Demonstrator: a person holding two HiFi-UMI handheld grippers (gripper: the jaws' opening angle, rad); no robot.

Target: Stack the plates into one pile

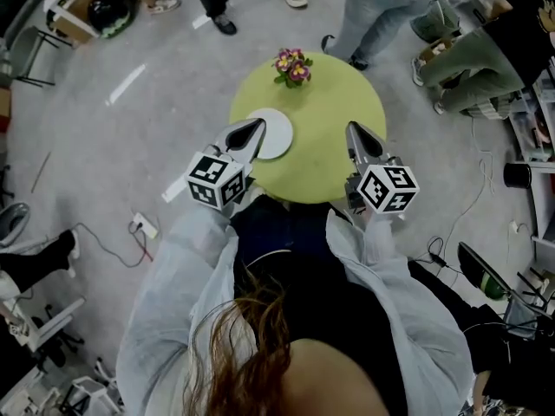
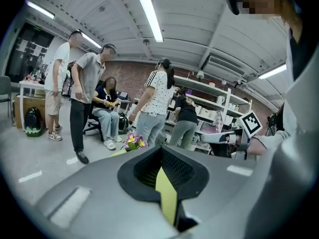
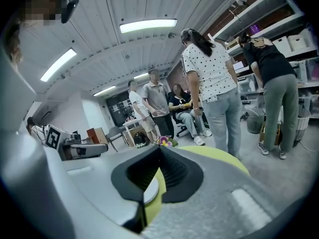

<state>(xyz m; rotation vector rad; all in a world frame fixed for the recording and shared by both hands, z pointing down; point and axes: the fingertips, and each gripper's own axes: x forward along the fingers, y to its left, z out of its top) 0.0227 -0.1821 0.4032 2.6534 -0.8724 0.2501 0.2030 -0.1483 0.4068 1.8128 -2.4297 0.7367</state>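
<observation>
On the table [image 1: 338, 102], near its left edge, the plates [image 1: 277, 135] show as one white disc; none lies apart. Left gripper [image 1: 259, 126] and right gripper [image 1: 352, 128]: jaws together, empty. Stacking appears complete

Round lime-green table [image 1: 334, 141] stands on grey floor [image 1: 130, 128]. Flowers [image 1: 293, 66] sit at its far edge. White plate [image 1: 277, 135] lies nearer than the flowers, slightly left, by the rim.
</observation>
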